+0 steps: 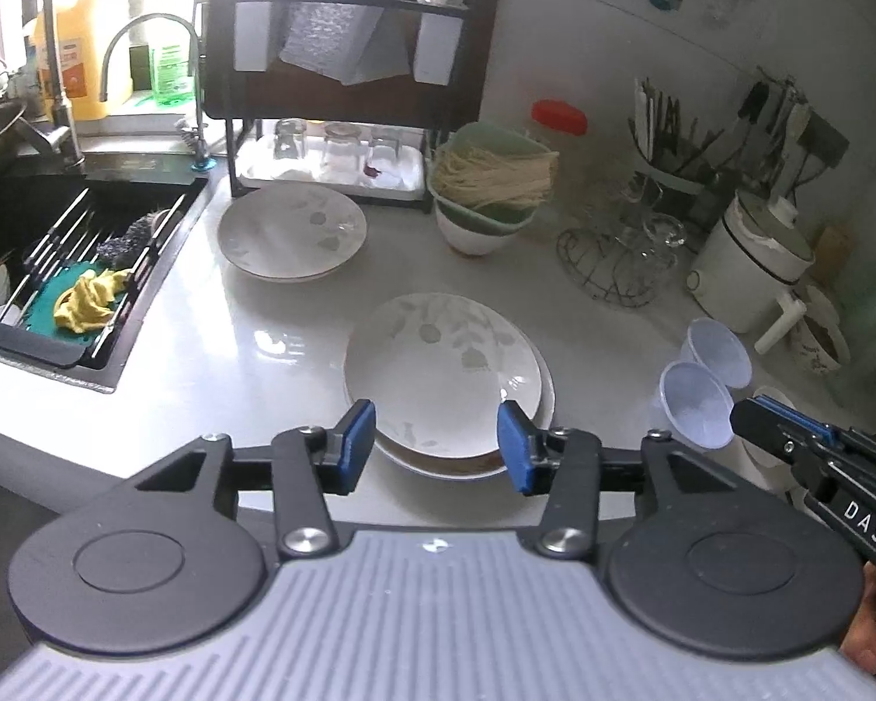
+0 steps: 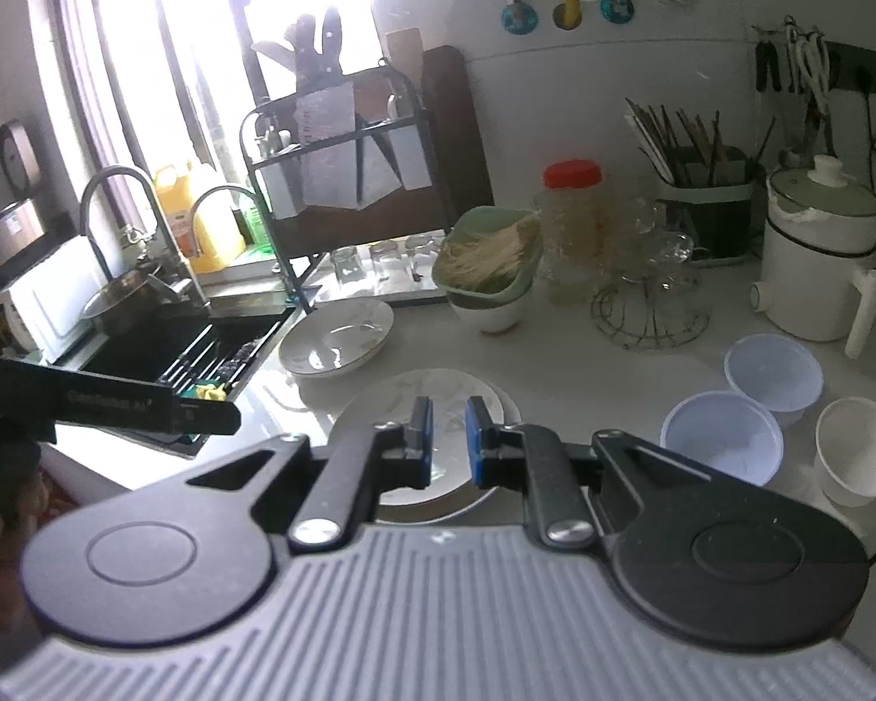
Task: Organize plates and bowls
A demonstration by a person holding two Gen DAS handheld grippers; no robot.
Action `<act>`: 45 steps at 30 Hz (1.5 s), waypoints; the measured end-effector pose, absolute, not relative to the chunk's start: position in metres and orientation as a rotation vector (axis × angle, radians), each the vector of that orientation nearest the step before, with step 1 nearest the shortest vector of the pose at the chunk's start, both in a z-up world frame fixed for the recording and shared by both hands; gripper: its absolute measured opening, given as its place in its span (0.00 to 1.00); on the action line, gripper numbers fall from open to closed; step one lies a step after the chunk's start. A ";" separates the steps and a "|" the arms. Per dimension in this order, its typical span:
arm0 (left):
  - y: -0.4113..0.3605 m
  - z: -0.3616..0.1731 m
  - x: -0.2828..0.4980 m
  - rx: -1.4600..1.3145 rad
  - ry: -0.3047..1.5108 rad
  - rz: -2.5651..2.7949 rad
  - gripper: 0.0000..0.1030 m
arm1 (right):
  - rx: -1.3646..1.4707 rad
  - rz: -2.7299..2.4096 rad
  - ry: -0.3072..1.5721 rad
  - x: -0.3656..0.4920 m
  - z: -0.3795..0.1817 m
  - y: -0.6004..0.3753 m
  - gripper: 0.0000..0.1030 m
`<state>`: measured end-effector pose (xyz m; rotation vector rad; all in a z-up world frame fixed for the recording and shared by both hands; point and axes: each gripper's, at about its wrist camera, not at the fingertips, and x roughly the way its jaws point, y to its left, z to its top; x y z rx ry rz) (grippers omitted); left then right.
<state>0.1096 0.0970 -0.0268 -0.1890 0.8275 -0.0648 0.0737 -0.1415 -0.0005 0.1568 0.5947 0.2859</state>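
Note:
Two white leaf-patterned plates (image 1: 444,374) (image 2: 485,403) lie stacked on the white counter. My left gripper (image 1: 436,444) is open, its blue pads apart on either side of the stack's near rim without pressing it. My right gripper (image 2: 448,438) is shut with nothing in it, hovering over the same stack; its tip (image 1: 788,432) shows at the right edge of the left wrist view. A third plate (image 1: 292,233) (image 2: 339,333) sits near the sink. White bowls under a green strainer of noodles (image 1: 485,233) (image 2: 490,304) stand behind. Two pale blue bowls (image 2: 721,444) and a white bowl (image 2: 858,455) sit on the right.
A black sink (image 1: 58,233) with a draining rack lies to the left. The dish rack (image 1: 344,87) with glasses stands at the back. A wire basket of glassware (image 1: 625,257), a white pot (image 1: 753,269), a red-lidded jar (image 1: 558,117) and a utensil holder (image 2: 706,216) crowd the back right.

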 end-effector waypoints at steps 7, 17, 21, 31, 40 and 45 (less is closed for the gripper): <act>0.109 -0.027 0.111 -0.194 0.828 -0.050 0.52 | 0.155 0.294 0.604 0.079 -0.003 -0.133 0.15; 0.128 -0.034 0.129 -0.235 0.841 -0.080 0.66 | 0.173 0.264 0.614 0.088 -0.008 -0.125 0.59; 0.134 -0.036 0.137 -0.235 0.854 -0.073 0.68 | 0.179 0.254 0.610 0.095 -0.011 -0.120 0.78; 0.158 -0.045 0.166 -0.237 0.875 -0.070 0.70 | 0.176 0.251 0.631 0.119 -0.013 -0.101 0.78; 0.183 -0.050 0.201 -0.237 0.886 -0.075 0.71 | 0.196 0.238 0.656 0.147 -0.018 -0.083 0.78; 0.204 -0.057 0.219 -0.255 0.900 -0.078 0.71 | 0.193 0.224 0.671 0.165 -0.020 -0.070 0.78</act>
